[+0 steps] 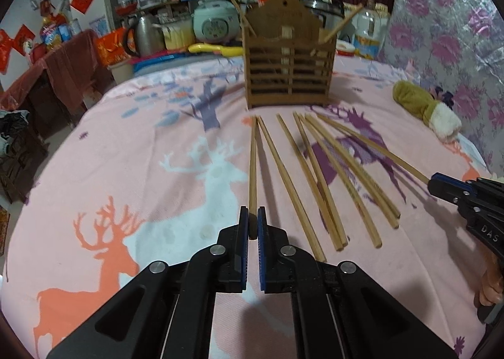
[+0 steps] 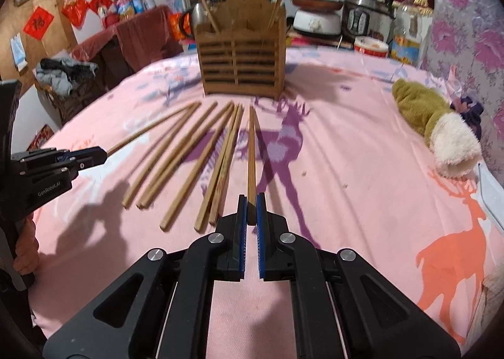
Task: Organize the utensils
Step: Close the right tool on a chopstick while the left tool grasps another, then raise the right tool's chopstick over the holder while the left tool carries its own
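Note:
Several wooden chopsticks (image 1: 318, 179) lie fanned on the pink deer-print cloth (image 1: 141, 144), in front of a slatted wooden utensil holder (image 1: 288, 66) that has two chopsticks standing in it. My left gripper (image 1: 252, 222) is shut on the near end of the leftmost chopstick (image 1: 253, 166). My right gripper (image 2: 251, 209) is shut on the near end of the rightmost chopstick (image 2: 251, 154); it shows at the right edge of the left wrist view (image 1: 441, 187). The left gripper also shows in the right wrist view (image 2: 91, 155). The holder (image 2: 242, 62) stands behind the row.
A green and white plush glove (image 2: 438, 125) lies at the right on the cloth. Rice cookers (image 2: 367, 17), bottles and a kettle crowd the table's far edge. A cloth-draped cabinet (image 2: 126, 40) stands off to the left.

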A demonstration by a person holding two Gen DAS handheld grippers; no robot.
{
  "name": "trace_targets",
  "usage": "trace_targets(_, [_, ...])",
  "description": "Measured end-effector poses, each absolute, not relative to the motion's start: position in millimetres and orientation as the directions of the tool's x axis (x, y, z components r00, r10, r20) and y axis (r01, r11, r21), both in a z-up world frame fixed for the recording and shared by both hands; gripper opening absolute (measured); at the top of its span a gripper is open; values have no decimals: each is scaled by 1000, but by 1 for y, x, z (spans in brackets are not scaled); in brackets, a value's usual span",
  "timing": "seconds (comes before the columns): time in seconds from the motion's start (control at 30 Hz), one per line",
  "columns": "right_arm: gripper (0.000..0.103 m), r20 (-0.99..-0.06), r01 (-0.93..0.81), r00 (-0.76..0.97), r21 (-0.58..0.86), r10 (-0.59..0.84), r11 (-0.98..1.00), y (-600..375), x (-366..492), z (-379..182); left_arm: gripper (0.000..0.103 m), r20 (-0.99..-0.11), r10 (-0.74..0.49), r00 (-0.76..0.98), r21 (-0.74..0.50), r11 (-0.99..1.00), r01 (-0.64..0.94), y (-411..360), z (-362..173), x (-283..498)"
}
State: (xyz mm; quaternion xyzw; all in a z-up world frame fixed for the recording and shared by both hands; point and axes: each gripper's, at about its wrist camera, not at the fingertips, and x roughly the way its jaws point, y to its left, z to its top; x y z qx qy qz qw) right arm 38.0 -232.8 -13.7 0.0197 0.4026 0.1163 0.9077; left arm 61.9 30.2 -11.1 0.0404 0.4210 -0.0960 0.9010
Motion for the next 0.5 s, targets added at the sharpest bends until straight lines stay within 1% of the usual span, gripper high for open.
trace_targets(0.2, [7, -648, -175, 717, 190, 257, 966, -246, 34, 9, 6, -731, -140, 667, -9, 980, 196, 28, 11, 62])
trace_targets(0.5, [7, -560, -186, 784, 200, 268, 962, -246, 35, 56, 6, -671, -151, 726, 9, 977, 212, 17, 69, 70])
